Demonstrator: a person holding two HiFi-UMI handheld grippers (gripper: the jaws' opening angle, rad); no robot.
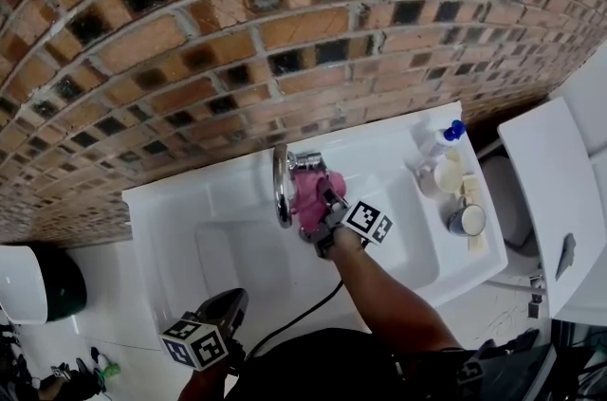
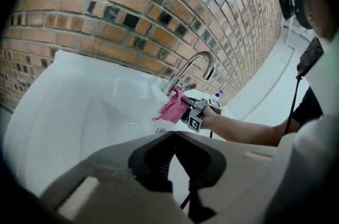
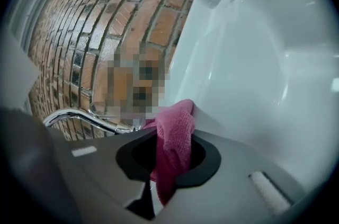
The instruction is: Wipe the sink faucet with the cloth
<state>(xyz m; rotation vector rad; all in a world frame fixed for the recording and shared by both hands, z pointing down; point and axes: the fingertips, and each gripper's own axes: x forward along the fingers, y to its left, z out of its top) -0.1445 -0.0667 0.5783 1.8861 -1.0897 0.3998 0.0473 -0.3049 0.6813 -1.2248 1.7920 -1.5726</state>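
One curved chrome faucet (image 1: 282, 186), one pink terry cloth (image 1: 309, 193), one white ceramic sink (image 1: 171, 209), one white bottle with a blue cap (image 1: 442, 141), two grippers; the left gripper view alone shows the faucet's arch side-on, with the cloth at its base; only the head view shows both grippers; the right gripper (image 3: 172, 150) has its jaws clenched on the cloth; the left gripper (image 2: 174, 134), held in front of the sink, has its jaws pressed together with nothing between them.

Brick wall (image 1: 190, 29) w/ dark inset squares at back; white floor (image 1: 85, 290) at left; white unit (image 1: 550, 191) at right.
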